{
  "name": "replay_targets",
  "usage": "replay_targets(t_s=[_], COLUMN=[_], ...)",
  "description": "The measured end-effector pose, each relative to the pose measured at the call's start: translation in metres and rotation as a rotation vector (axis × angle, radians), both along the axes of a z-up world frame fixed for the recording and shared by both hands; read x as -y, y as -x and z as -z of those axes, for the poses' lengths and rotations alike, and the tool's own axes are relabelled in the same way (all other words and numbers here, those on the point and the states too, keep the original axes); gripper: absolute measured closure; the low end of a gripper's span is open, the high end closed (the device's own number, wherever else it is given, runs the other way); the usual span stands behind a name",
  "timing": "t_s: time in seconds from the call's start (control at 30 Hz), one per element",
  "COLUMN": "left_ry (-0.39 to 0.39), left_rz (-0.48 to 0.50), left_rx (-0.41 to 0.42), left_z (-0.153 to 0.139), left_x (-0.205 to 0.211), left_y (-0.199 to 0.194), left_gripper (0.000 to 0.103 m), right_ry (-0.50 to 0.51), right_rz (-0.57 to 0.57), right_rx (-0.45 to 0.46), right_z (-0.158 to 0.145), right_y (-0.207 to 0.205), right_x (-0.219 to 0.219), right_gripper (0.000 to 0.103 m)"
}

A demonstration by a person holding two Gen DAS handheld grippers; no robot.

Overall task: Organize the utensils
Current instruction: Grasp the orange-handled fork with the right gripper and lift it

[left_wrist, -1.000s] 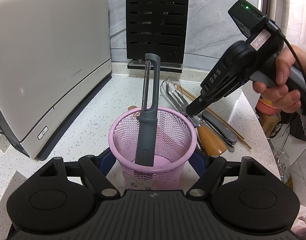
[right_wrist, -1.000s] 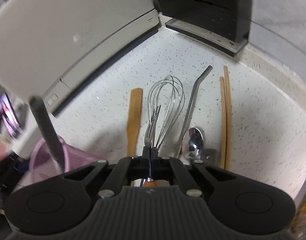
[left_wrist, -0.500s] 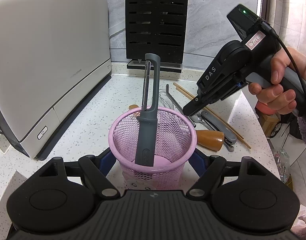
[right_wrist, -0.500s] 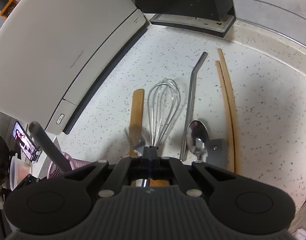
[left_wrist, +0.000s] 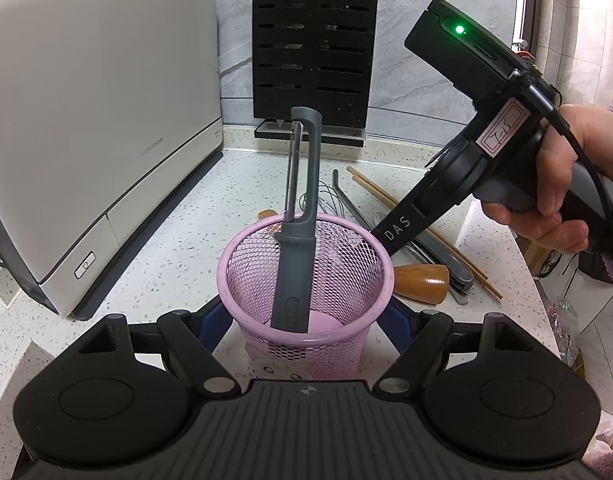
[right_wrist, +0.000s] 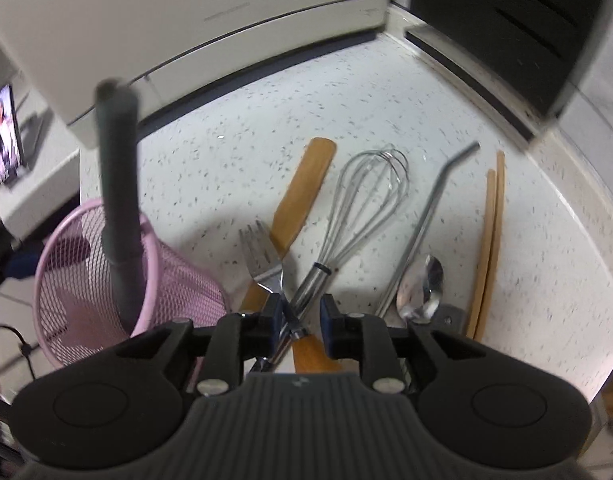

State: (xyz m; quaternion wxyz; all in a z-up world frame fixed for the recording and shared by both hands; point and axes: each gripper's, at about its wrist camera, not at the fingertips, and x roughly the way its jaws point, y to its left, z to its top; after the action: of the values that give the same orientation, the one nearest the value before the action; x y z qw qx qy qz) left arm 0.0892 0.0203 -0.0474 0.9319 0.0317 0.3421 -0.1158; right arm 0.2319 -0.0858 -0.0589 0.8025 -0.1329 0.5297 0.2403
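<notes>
one pink wire-mesh cup point(left_wrist: 306, 280) on the speckled white counter point(right_wrist: 242, 152), one grey peeler point(left_wrist: 300, 216) standing in it, handle down and blade up, leaning on the far rim. the left gripper point(left_wrist: 306, 322) has its jaws spread wide on either side of the cup; whether the blue pads actually press the mesh, can't tell from here. moving right along the counter: one fork with a wooden handle point(right_wrist: 262, 258), one flat wooden spatula point(right_wrist: 306, 188), one wire whisk point(right_wrist: 366, 204), one bent metal straw point(right_wrist: 430, 216), one steel spoon point(right_wrist: 424, 284), and a pair of wooden chopsticks point(right_wrist: 492, 236), two sticks side by side. the fork lies tines away, crossing over the spatula and beside the whisk's handle, just right of the cup. and the right gripper point(right_wrist: 300, 318), carried by a hand point(left_wrist: 562, 184), its jaws opening, a gap showing on each side of the fork's neck, which sits between the blue pads, let go.
</notes>
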Motion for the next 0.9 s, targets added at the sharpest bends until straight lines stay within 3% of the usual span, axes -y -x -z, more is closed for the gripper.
replay_targets(t_s=[0.27,0.5,0.6,0.9], left_ry=[0.006,0.008,0.002,0.003], left_rz=[-0.033,-0.034,-0.033,-0.029], left_rx=[-0.002,-0.004,-0.002,-0.001], left_z=[-0.001,-0.002,-0.001,-0.001], left_x=[-0.009,-0.01,-0.009,-0.01], left_y=[0.002,0.0,0.0,0.0], left_gripper=[0.012,0.013,0.013,0.012], right_ry=[-0.013,0.086,0.123,0.092], right_rz=[-0.107,-0.205,-0.215,-0.177], right_rx=[0.003,0.039,0.042,0.061], right_z=[0.006,0.012,0.018,0.015], right_y=[-0.003,0.003,0.0,0.004], right_x=[-0.013,-0.031,-0.035,-0.028], right_gripper=[0.087,0.087,0.084,0.086])
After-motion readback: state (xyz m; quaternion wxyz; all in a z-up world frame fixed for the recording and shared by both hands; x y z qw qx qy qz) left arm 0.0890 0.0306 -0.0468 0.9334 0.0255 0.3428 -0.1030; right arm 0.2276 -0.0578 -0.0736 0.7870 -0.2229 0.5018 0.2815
